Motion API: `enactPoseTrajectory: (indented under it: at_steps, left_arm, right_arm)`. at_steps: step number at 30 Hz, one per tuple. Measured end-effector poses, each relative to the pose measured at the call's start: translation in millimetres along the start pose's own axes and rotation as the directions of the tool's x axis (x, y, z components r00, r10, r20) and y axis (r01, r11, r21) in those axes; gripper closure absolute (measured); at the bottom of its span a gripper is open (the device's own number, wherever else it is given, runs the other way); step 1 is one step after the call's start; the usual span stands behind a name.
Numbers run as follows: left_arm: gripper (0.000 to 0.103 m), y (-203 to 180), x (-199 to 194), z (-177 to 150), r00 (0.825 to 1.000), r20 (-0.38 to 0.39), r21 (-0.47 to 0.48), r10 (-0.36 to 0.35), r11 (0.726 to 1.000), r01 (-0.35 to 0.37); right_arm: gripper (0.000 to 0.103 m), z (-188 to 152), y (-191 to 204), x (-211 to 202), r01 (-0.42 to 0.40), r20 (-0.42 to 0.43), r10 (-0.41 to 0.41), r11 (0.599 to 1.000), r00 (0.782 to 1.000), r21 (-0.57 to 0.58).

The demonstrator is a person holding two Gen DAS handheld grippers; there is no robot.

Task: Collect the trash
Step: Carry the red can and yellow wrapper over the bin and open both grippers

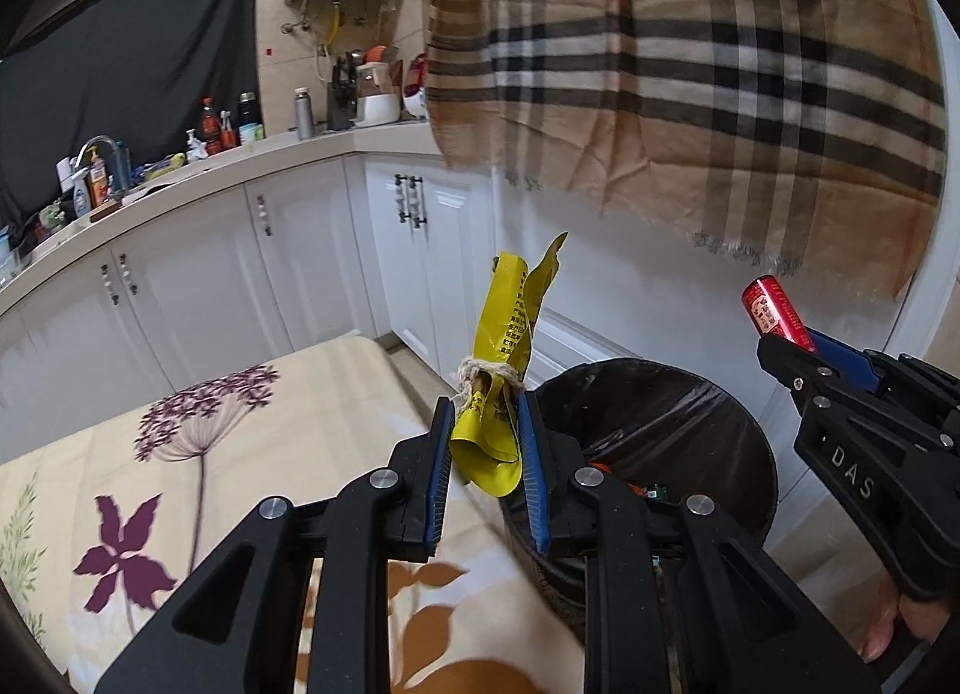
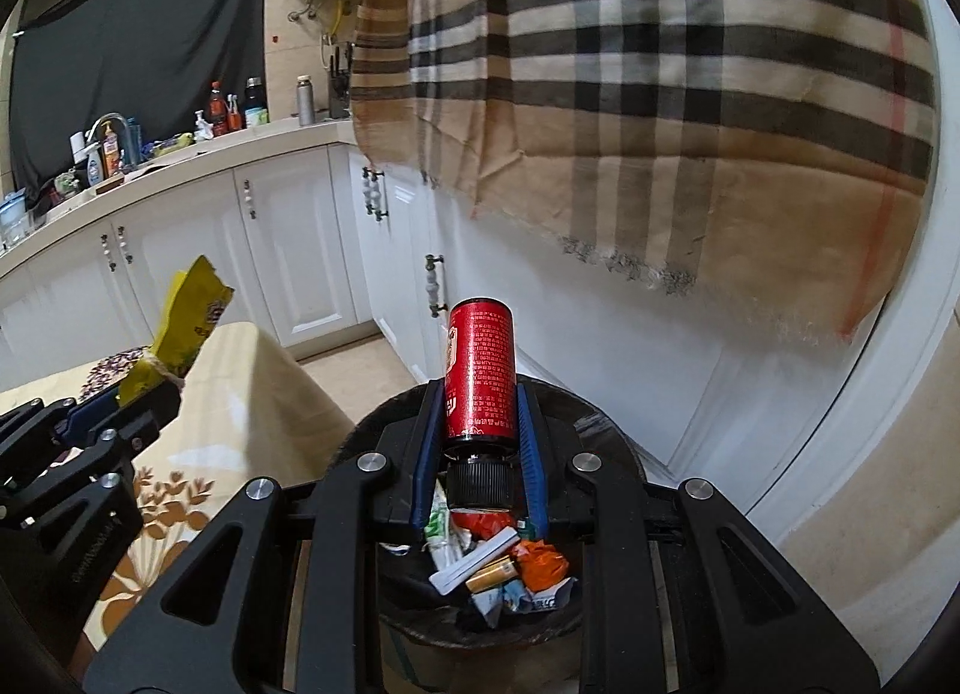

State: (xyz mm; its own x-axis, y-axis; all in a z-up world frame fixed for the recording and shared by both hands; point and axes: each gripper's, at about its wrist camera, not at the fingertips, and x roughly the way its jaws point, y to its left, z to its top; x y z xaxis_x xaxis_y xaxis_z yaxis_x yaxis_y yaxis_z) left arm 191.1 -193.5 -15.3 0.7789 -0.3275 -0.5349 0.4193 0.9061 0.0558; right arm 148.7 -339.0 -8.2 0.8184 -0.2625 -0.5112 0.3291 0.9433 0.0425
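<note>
From the left wrist view, the left gripper point(image 1: 485, 454) is clamped nearly closed on a crumpled yellow wrapper point(image 1: 501, 370) bound with twine, which stands up between the blue pads. It hangs over the edge of the floral-cloth counter point(image 1: 180, 454), just beside the rim of the black-lined trash bin point(image 1: 690, 412), pointing forward and somewhat down. To the right, the right gripper point(image 1: 804, 343) carries a red bottle point(image 1: 771, 310); a bit of the person's hand point(image 1: 900, 622) shows under it.

From the right wrist view, the right gripper point(image 2: 480, 412) is pinched on the red bottle point(image 2: 480, 376), bottom end out and black cap toward the camera, angled down directly above the bin point(image 2: 606, 424), which already holds mixed litter. The left gripper point(image 2: 129, 403) with its wrapper point(image 2: 180, 328) sits off to the left, probably not yet over the opening.

The step in hand looks like carrying both pieces to the bin. Next, the right jaws need only part; the left should first shift across the rim.
</note>
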Motion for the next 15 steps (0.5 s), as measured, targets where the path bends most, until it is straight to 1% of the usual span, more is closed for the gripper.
enactPoseTrajectory:
  at_steps: [5,15]
  left_arm:
    - [0.081,-14,25,2,1.0,-0.028,0.01,-0.006,1.0,0.006]
    - [0.08,-36,54,7,0.998,-0.066,0.026,-0.019,0.999,0.021]
  right_arm:
    - [0.08,-4,-9,15,0.027,-0.013,-0.027,1.0,1.0,0.013]
    - [0.08,-14,-27,42,0.074,-0.041,-0.073,0.997,0.997,0.038]
